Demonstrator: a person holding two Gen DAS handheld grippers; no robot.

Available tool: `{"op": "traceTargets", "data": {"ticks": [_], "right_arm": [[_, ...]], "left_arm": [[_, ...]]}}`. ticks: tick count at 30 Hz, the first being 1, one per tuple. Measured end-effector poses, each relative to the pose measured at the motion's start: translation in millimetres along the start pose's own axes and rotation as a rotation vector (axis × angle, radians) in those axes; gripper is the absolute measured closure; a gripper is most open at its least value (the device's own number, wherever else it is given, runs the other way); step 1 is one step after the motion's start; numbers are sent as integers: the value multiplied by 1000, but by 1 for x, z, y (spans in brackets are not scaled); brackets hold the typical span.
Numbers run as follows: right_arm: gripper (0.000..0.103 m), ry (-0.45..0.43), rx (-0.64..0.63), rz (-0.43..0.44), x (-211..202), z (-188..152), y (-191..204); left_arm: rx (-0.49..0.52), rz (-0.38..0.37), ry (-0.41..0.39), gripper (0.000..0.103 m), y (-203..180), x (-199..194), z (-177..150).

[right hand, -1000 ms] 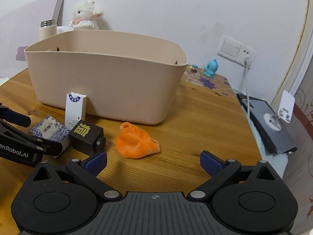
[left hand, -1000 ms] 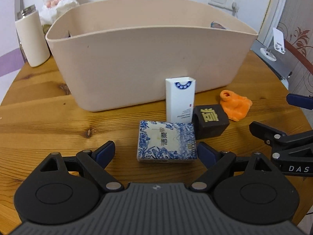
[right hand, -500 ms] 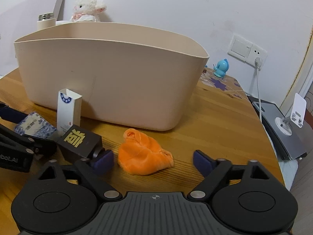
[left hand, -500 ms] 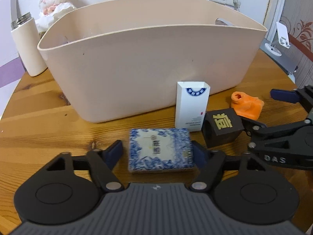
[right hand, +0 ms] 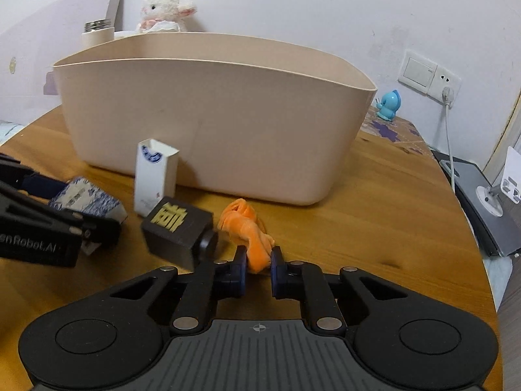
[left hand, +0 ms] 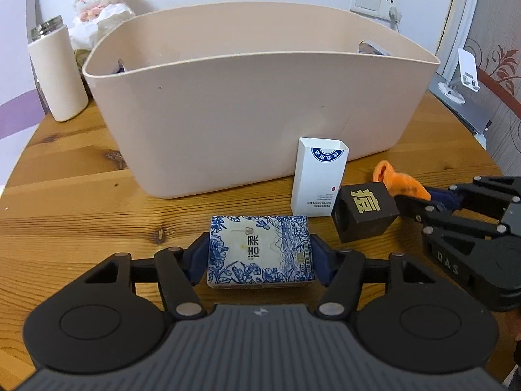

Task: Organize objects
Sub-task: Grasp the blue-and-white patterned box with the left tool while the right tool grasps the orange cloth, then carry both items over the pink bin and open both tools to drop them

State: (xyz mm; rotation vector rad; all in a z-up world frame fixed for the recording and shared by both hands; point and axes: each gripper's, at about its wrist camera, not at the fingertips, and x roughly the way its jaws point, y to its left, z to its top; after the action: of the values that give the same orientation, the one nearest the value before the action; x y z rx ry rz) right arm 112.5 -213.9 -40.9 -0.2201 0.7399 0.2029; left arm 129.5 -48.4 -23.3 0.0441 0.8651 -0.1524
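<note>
My left gripper [left hand: 259,255] is shut on a blue-and-white patterned box [left hand: 260,255] lying flat on the wooden table; the box also shows in the right wrist view [right hand: 86,200]. My right gripper [right hand: 258,268] is shut on an orange cloth [right hand: 249,231], also seen in the left wrist view [left hand: 399,181]. A black cube with a gold character [left hand: 364,211] [right hand: 177,231] sits between the two. A white upright carton [left hand: 319,177] [right hand: 154,176] stands against a large beige tub [left hand: 254,114] [right hand: 211,123].
A cream thermos [left hand: 57,75] and a white plush lamb [left hand: 104,3] stand behind the tub at the left. A blue figurine [right hand: 389,104], a wall socket with cable [right hand: 447,89] and a grey device with a white stand [right hand: 488,195] lie to the right.
Both grippers moved forward and closed: the left on the patterned box, the right on the orange cloth. The black cube now sits closer to the right gripper.
</note>
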Motion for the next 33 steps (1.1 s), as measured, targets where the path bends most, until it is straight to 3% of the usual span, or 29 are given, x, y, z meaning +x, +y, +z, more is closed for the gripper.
{"op": "traceTargets", "data": {"ticks": [7,21,33], "right_arm": [[90,-29,2,-43,-33,0,5],[90,-240,-13,-75,-112,30,5],[90,-368,4,-88,-123,79,13]], "left_arm": [[-7,-8,-42,38,3,-24,-2],[-27,-28,-172,38,12,-80,14],[-35,-3,-323,38,21,-114,57]]}}
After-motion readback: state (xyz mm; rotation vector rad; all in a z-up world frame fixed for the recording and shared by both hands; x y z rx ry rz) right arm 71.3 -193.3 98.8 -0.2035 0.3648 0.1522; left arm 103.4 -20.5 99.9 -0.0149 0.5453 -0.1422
